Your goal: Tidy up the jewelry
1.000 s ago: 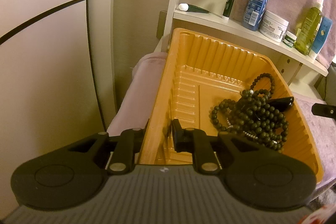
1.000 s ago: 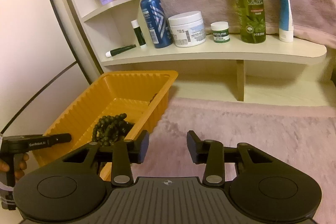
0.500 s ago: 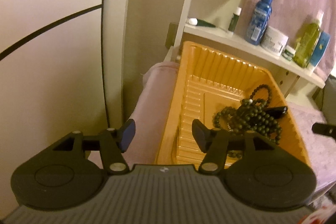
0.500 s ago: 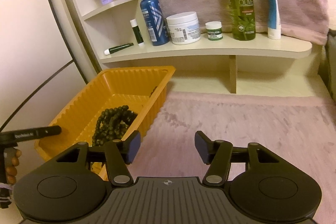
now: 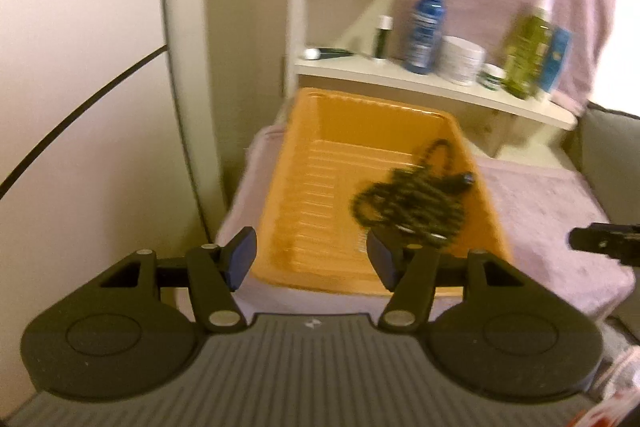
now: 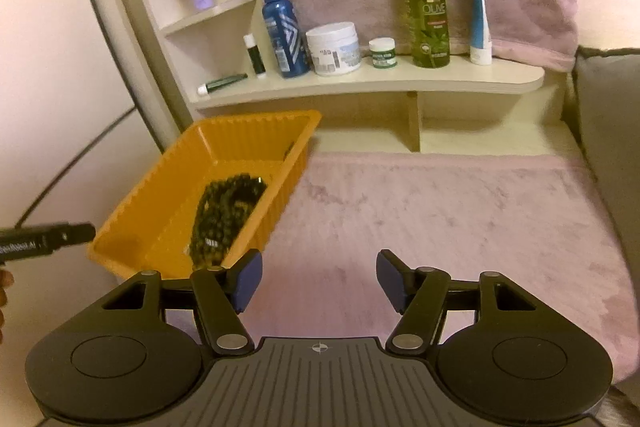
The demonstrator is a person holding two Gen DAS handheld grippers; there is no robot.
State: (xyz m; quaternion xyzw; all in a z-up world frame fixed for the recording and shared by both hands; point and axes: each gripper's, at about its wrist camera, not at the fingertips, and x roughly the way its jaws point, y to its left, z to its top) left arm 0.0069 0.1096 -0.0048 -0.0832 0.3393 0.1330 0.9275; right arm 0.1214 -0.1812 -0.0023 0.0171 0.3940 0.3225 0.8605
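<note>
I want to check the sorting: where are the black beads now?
The black beads lie in a heap inside the orange tray, near its right wall, left of centre in the right wrist view, on the pink cloth below the shelf.

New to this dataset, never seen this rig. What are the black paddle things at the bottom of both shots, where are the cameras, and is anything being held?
No robot here: a person carries a handheld two-finger gripper in each hand, and each one has a fisheye camera looking forward along its fingers. The black shapes at the bottom are the gripper's own body and fingers.

One picture is from the left gripper, the other from the right gripper. Each also catches the tip of the other at its edge.

Both have just been opening; the jaws stand apart with nothing between them, so nothing is held.

On the pink fuzzy cloth sits an orange tray containing a tangle of dark beaded jewelry. Behind it, a cream shelf carries bottles, jars and tubes. The left view is motion-blurred, so finer detail there is unclear.
</note>
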